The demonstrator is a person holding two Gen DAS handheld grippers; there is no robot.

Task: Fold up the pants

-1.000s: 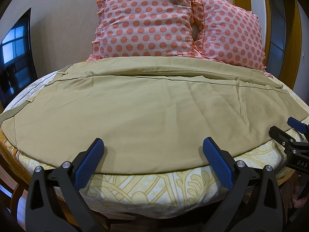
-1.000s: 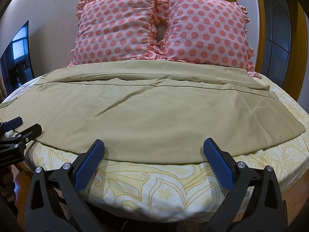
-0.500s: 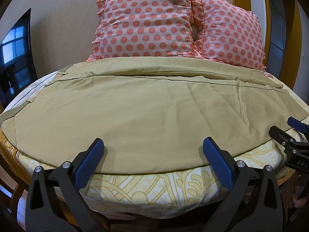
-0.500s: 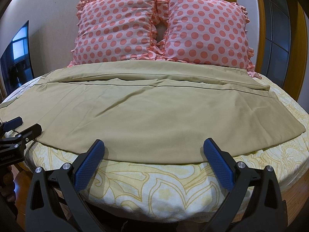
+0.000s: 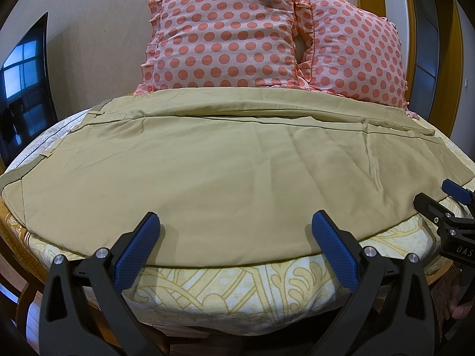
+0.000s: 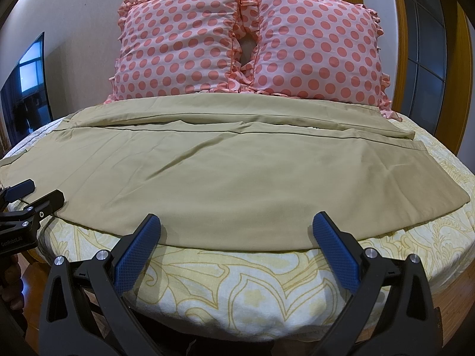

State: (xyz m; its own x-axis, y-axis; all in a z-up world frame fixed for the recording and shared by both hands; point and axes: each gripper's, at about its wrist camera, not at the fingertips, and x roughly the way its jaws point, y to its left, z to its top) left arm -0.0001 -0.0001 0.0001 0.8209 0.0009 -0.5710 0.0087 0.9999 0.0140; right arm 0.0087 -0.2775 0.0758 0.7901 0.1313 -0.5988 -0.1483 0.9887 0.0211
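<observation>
Jaws wide, both grippers, textured blue pads | smooth khaki pants (image 5: 237,175) flat | patterned bedspread (image 6: 237,284)

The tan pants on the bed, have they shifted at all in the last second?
No. The tan pants lie where they did, their far edge just below the polka-dot pillows and their near edge on the yellow bedspread.

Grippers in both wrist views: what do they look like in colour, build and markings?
The left gripper and right gripper match: black plastic frames with silver screws, and two fingers faced with blue textured pads. White lettering reading "DAS" shows on the right gripper's body, "GenRobot.AI" on the left's. No cables or sleeves show.
</observation>
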